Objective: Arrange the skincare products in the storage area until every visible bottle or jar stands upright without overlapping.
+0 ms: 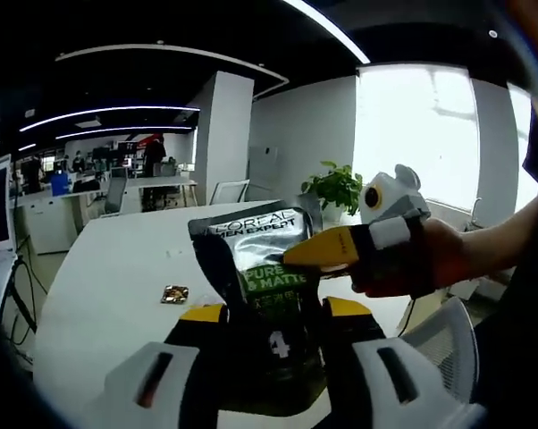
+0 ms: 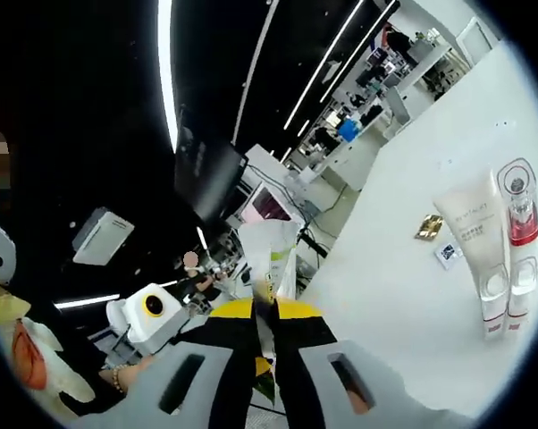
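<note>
open white table (image 1: 108,268) around one small wrapper (image 1: 174,294)

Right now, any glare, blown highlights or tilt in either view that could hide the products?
Left gripper view: window blown out white, pouch label readable, slight sheen, left gripper sharp. Right gripper view: heavily rolled, ceiling light strips streak white, table bright, tube and bottle clear but stretched near the rim; pouch edge-on in the right gripper.

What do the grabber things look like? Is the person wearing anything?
The left gripper has light grey arms with slots and black jaws tipped yellow. The right gripper looks the same. Seen from the left gripper view, its jaw is yellow with a white band, and a dark sleeve shows behind it.
</note>
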The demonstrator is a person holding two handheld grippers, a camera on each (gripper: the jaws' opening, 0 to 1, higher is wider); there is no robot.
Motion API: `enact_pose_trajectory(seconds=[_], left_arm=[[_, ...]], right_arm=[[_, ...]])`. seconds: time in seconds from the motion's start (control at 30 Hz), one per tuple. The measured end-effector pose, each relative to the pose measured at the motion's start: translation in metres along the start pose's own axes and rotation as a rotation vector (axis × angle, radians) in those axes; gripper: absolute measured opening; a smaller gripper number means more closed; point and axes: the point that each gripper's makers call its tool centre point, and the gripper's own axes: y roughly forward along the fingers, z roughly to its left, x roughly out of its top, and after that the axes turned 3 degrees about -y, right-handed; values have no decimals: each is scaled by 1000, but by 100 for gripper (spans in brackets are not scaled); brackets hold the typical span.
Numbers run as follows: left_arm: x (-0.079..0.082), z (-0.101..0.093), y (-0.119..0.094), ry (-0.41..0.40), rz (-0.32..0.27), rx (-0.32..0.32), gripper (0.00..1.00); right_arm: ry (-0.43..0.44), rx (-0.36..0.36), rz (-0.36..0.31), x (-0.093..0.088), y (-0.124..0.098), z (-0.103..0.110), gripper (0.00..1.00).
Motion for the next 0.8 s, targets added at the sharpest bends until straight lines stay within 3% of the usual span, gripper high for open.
enact_pose_trajectory(seconds=[0.2,0.37,0.5,0.6,0.63,0.7,0.8], left_arm=[[9,-3,-5,-6,-12,-28,47],[18,2,-15,-61,-39,-70,52],[24,-2,-22,-134,-42,-182,55],[36,-15,-31,-286,-76,-357,55],[43,-14,-34,-330,-101,-387,54],[54,-14,-38,-337,-152,-422,50],[53,-22,-42,-341,-107,-488,40]], right_arm=[[-12,15,6,0,-1,4,5],[29,51,-14,6,-9,6,5],[41,156,-13,12,-15,26,5],[34,253,-7,16,-19,46,5],[32,266,-7,17,-20,49,5],[35,314,-8,20,-22,60,5],[35,350,-30,26,-22,70,5]])
